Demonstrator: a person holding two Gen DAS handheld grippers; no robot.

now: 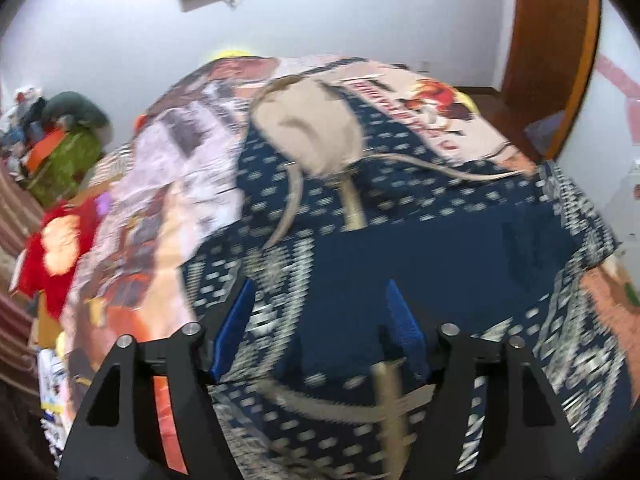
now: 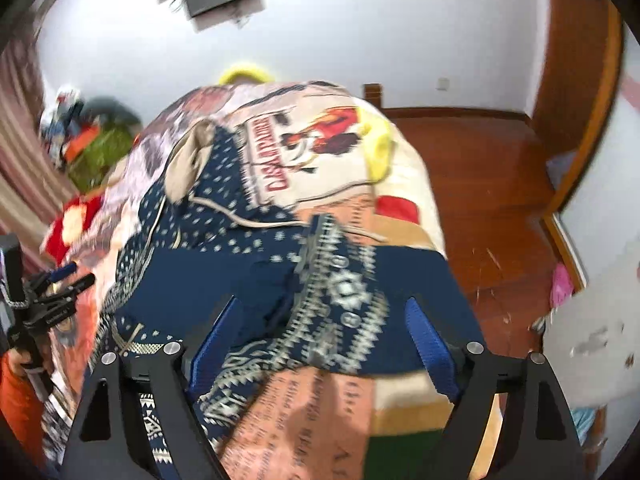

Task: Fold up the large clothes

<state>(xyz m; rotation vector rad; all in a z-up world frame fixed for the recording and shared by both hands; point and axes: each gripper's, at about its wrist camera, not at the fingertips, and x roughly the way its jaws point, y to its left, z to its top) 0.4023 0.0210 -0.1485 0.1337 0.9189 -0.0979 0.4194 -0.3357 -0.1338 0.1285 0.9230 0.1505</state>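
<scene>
A navy hooded cardigan with white patterns [image 1: 420, 232] lies spread on a bed, its beige-lined hood [image 1: 312, 128] and drawstrings at the far end. It also shows in the right wrist view [image 2: 256, 272], with its patterned button band [image 2: 340, 288] running down the middle. My left gripper [image 1: 320, 300] is open with its blue fingers [image 1: 236, 320] just above the near part of the garment. My right gripper [image 2: 324, 328] is open over the cardigan's near hem. Neither holds cloth.
The bed is covered by a printed blanket [image 2: 320, 144] with a rooster picture. Red clothes [image 1: 52, 248] and a heap of other clothes [image 1: 64, 152] lie to the left. A wooden floor [image 2: 492, 184] and door frame [image 2: 576, 80] are on the right. The left gripper's handle [image 2: 44, 300] shows at left.
</scene>
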